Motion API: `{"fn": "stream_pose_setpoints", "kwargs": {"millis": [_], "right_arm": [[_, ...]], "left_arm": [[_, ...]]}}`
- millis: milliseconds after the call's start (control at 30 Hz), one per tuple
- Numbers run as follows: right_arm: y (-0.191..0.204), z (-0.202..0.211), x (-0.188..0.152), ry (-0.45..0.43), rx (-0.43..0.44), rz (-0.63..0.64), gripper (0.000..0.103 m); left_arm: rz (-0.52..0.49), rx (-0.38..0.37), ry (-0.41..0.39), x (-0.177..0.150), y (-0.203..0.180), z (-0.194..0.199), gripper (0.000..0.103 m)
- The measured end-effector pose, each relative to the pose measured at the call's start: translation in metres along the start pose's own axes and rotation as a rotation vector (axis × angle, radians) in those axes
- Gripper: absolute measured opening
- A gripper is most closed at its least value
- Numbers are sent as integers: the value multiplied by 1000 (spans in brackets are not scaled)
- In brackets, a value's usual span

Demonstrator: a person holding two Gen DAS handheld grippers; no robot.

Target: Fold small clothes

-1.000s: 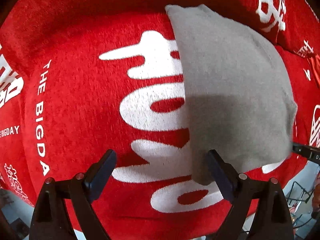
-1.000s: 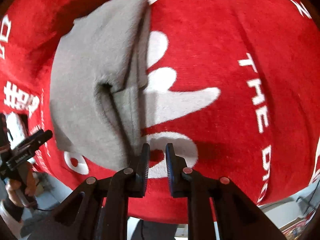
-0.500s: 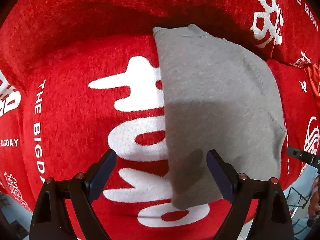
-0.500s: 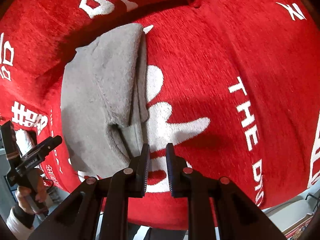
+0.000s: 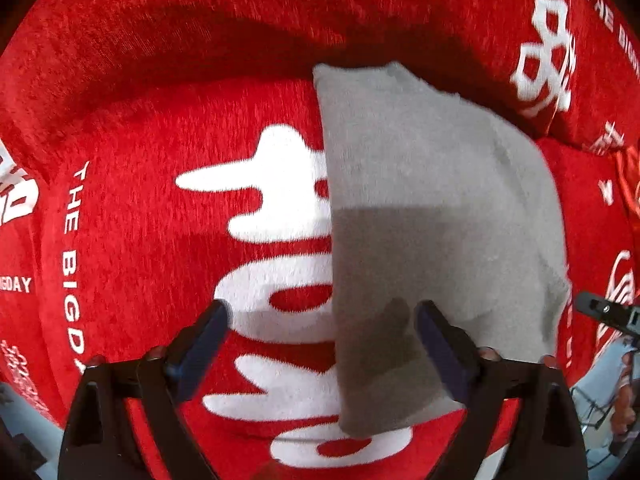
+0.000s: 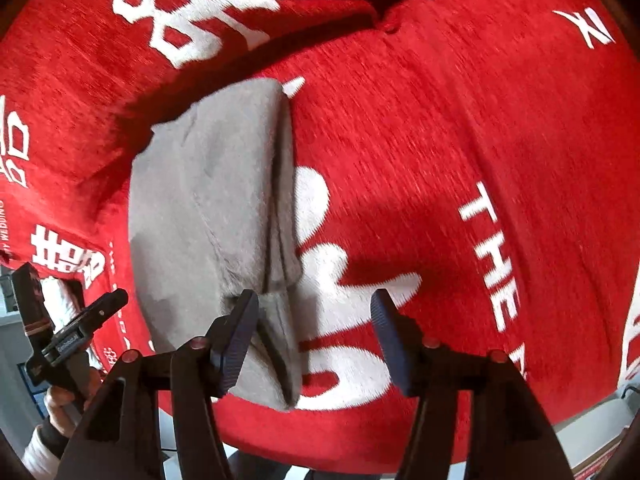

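A folded grey garment (image 5: pixel 432 216) lay on the red cover (image 5: pixel 160 120), over its large white lettering. The left gripper (image 5: pixel 320 340) and right gripper (image 6: pixel 314 328) both hung above the garment's near edge, fingers spread wide, holding nothing.

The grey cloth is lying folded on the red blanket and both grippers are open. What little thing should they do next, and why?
Probably lift both away. The grey cloth lies folded on the red blanket, its layered edge showing in the right wrist view. The left gripper and right gripper are open, holding nothing, so this fold looks finished.
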State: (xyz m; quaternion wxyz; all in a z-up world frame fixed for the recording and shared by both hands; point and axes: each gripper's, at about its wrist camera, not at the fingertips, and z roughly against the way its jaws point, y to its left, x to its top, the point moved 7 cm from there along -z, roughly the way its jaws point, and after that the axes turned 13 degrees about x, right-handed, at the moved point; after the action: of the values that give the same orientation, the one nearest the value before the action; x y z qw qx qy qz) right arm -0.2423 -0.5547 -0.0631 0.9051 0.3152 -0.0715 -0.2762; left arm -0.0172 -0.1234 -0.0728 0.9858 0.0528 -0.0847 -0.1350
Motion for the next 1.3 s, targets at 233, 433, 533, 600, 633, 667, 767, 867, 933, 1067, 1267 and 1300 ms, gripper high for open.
{"fn": "stream_pose_setpoints", "kwargs": {"millis": [233, 433, 533, 600, 633, 667, 767, 867, 933, 1067, 1267, 1300], "right_arm": [[3, -7, 17, -25, 164, -58, 63], [2, -31, 32, 35, 272, -54, 64], [0, -42, 39, 69, 355, -65, 64], [-2, -50, 42, 95, 400, -77, 64], [-2, -54, 45, 107, 419, -78, 64], [-2, -57, 47, 111, 439, -77, 64], [4, -63, 56, 128, 498, -74, 64], [12, -71, 60, 153, 537, -51, 65], [23, -78, 62, 175, 560, -28, 65], [39, -92, 57, 206, 564, 10, 65], [33, -91, 55, 182, 524, -44, 33], [35, -88, 54, 170, 543, -55, 31]], "left_arm": [[48, -78, 18, 24, 2, -1, 103], [45, -172, 99, 36, -4, -32, 103], [34, -241, 103, 43, -14, -43, 103], [21, -293, 120, 46, -23, -48, 103], [11, -318, 129, 48, -29, -53, 103], [2, -333, 135, 49, -33, -56, 103], [-16, -338, 120, 55, -41, -62, 103], [-16, -351, 104, 60, -46, -61, 103], [1, -361, 103, 63, -50, -61, 103], [26, -367, 104, 63, -72, -53, 103], [-15, -319, 84, 59, -78, -54, 90], [-12, -331, 67, 59, -75, -50, 79]]}}
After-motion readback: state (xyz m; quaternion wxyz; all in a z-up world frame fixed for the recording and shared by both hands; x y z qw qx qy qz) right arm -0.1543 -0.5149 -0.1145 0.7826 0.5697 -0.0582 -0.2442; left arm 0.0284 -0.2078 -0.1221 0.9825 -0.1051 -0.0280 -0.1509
